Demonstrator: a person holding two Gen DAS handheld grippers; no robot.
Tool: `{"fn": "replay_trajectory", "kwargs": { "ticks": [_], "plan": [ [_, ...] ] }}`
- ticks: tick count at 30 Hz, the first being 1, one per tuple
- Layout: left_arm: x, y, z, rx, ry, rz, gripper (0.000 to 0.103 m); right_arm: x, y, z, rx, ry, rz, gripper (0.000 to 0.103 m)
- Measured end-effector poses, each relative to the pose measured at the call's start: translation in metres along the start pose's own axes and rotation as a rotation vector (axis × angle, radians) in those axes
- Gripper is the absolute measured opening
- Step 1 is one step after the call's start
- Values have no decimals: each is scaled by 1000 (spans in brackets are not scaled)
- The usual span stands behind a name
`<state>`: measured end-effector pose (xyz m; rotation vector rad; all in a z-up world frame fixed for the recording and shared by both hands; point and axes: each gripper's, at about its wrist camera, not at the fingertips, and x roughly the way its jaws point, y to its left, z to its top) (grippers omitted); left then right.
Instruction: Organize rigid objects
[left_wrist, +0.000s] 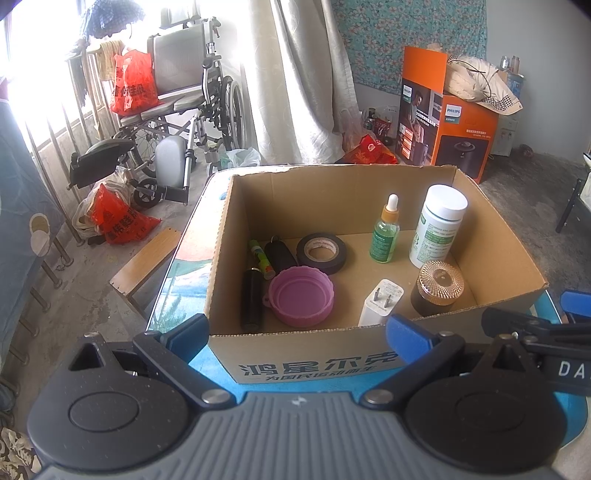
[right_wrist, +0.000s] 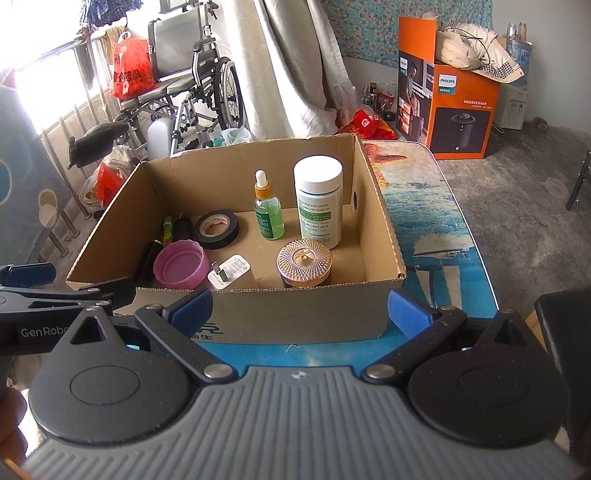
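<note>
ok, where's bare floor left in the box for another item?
Free: the middle of the cardboard box, between tape roll, charger and gold-lidded jar; also the back-left corner. Crowded: left side near the pink lid, and right by the white bottle.

The box's (right_wrist: 236, 314) near wall hides the foot of the charger (right_wrist: 231, 275) and of the jar (right_wrist: 303, 266) in the right view; the left gripper (right_wrist: 59, 291) runs off the left edge. In the left view the right gripper (left_wrist: 546, 328) is cut by the right edge, and the bottle's (left_wrist: 434, 236) label print is too small to read
</note>
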<state>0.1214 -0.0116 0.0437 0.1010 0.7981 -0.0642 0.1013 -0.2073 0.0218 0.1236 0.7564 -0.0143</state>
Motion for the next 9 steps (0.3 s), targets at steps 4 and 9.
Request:
{"fn": "replay_trajectory", "kwargs": {
  "ticks": [4,9],
  "plan": [
    [0,0,0,-1,1,-1,103,0,0,0,0,1,0,102],
    [0,0,0,1,1,0,103,0,0,0,0,0,0,102]
  ]
}}
